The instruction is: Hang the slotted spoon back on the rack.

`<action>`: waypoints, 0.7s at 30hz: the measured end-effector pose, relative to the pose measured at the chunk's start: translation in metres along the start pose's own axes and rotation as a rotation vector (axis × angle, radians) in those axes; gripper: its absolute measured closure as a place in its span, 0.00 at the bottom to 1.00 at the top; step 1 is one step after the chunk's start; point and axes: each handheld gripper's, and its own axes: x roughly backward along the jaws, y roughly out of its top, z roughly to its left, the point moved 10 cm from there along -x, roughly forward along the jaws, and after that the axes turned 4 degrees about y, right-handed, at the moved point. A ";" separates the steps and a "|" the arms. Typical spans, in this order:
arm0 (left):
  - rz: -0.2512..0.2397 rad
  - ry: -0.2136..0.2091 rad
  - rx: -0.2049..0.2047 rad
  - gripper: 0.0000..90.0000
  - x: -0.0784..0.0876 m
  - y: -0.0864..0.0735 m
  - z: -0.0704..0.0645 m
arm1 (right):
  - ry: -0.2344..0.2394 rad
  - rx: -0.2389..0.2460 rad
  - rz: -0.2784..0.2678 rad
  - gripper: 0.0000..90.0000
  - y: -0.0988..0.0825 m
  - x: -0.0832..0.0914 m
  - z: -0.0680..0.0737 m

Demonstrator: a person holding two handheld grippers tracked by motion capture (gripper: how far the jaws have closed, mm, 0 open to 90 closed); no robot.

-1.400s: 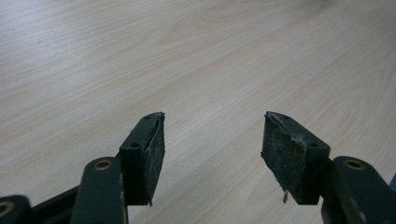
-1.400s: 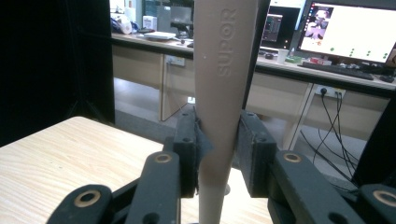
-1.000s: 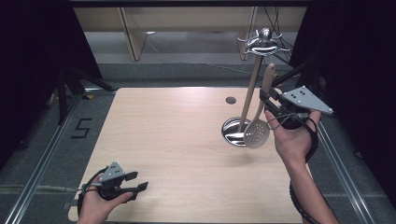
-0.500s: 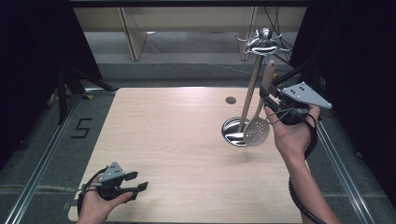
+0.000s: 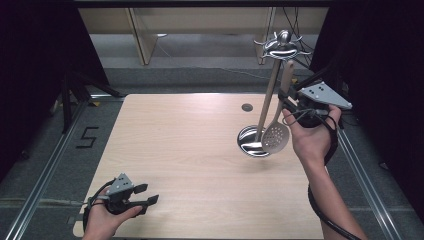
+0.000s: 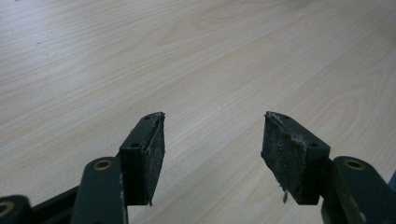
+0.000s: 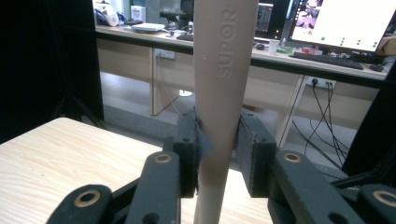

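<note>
The right hand-held gripper (image 5: 286, 100) is clamped on the beige handle of the slotted spoon (image 5: 276, 136); the left hand-held gripper (image 5: 149, 201) stands wide with nothing between its jaws, low over the near-left corner of the counter (image 5: 175, 140).

Position of the slotted spoon: near the right edge of the counter, toward the far side; its perforated head hangs over, or just beside, the round steel base of the utensil stand (image 5: 272, 90); whether head and base touch cannot be told from the high view.

Governing relation: the long axis of the spoon runs close to upright, handle end up, head down; the hook head of the stand lies above the right hand-held gripper and slightly toward the counter's middle, just beside the handle's top; the judged next move is a lift and a hang on a hook, or a release from one; the right hand is the nearer hand by far; the left is well apart from the stand.

Differences between views: the right gripper view (image 7: 217, 156) shows both pads pressed flat against the spoon (image 7: 224, 70) handle, with raised lettering along it; the high view supplies the stand, the head and the base; the left gripper view (image 6: 212, 154) shows the wide gap over bare wood grain (image 6: 187, 56).
</note>
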 end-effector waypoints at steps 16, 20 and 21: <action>0.006 -0.001 -0.011 0.43 0.000 0.000 0.000 | 0.003 0.006 0.028 0.79 0.002 -0.011 -0.002; 0.005 -0.001 -0.008 0.43 0.000 0.000 0.000 | 0.000 -0.007 0.033 0.79 0.003 -0.015 -0.001; 0.005 -0.001 -0.008 0.43 0.000 0.000 0.000 | 0.000 -0.001 0.041 0.79 0.003 -0.015 -0.001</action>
